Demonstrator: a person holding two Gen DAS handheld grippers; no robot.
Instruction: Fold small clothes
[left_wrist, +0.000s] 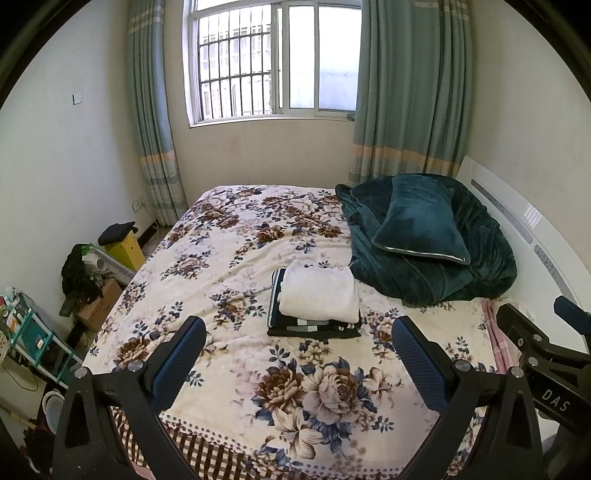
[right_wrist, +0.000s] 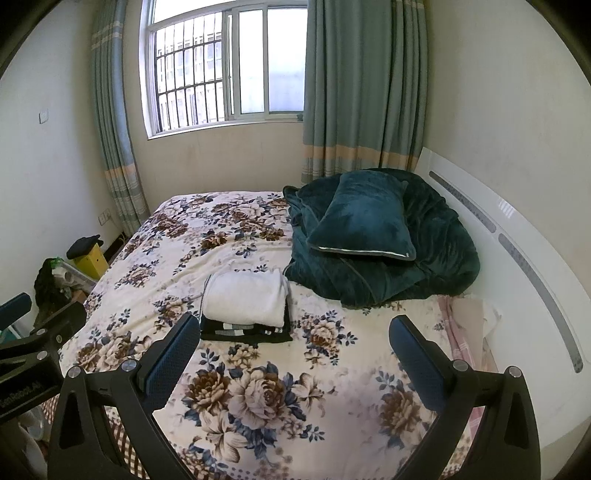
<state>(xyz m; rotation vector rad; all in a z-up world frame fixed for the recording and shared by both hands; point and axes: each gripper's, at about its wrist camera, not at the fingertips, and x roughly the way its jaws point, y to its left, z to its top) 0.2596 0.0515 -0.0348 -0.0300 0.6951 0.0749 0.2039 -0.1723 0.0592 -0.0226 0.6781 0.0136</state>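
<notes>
Clothes lying folded mid-bed: white top (left_wrist: 319, 291) stacked on dark garment (left_wrist: 314, 328), resting on floral bedspread (left_wrist: 229, 258), beside green blanket heap (left_wrist: 432, 251). Left gripper (left_wrist: 297, 350) and right gripper (right_wrist: 293, 350) hovering short of the stack, fingers (left_wrist: 184, 354) spread wide, holding nothing. Likely soft, light, floppy; probably best pinching at a folded edge or sliding under the bottom layer.
</notes>
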